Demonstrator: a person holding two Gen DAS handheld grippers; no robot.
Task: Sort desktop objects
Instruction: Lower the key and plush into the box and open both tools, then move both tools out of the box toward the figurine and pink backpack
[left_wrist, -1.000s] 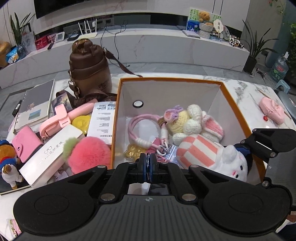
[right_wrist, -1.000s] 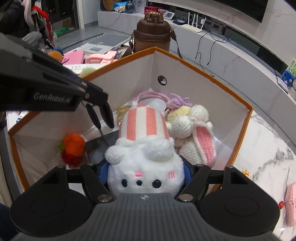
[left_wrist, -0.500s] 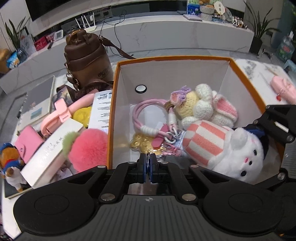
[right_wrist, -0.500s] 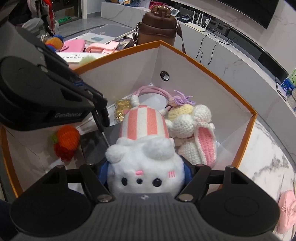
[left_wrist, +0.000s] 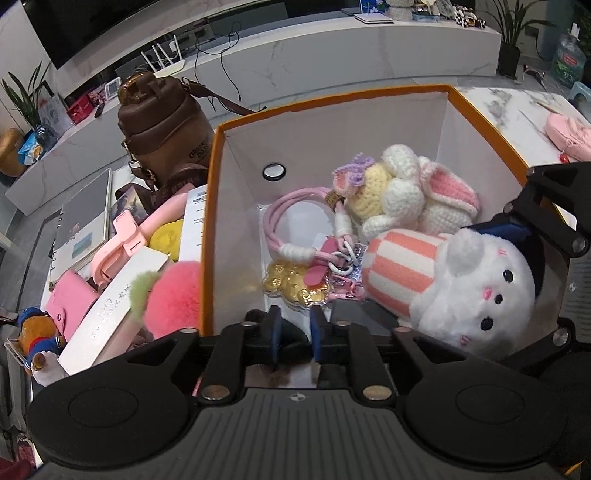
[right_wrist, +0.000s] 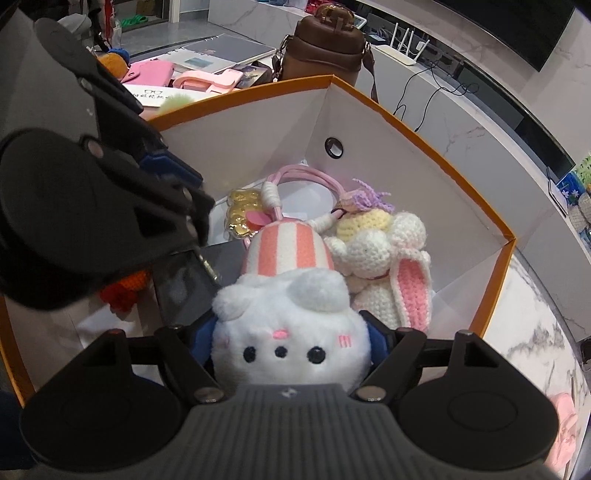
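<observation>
My right gripper (right_wrist: 291, 332) is shut on a white plush bunny with a pink-striped body (right_wrist: 288, 314) and holds it inside the orange-rimmed white box (right_wrist: 424, 122); the bunny (left_wrist: 454, 280) also shows in the left wrist view. My left gripper (left_wrist: 294, 330) is slightly open and empty, low over the box's near wall (left_wrist: 207, 236). In the box lie a crocheted rabbit (left_wrist: 402, 192), a pink cord keychain (left_wrist: 295, 218), a gold bear charm (left_wrist: 291, 291), and an orange crochet toy (right_wrist: 125, 291).
Left of the box are a pink pompom (left_wrist: 173, 299), a white glasses case (left_wrist: 110, 306), a pink clip fan (left_wrist: 129, 236), a pink wallet (left_wrist: 70, 299), a notebook (left_wrist: 85, 221) and a brown bottle bag (left_wrist: 159, 125). A pink item (left_wrist: 569, 136) lies right.
My left gripper's fingers have parted from fully shut to a small gap and it has moved closer over the box. My right gripper has lowered the bunny further into the box.
</observation>
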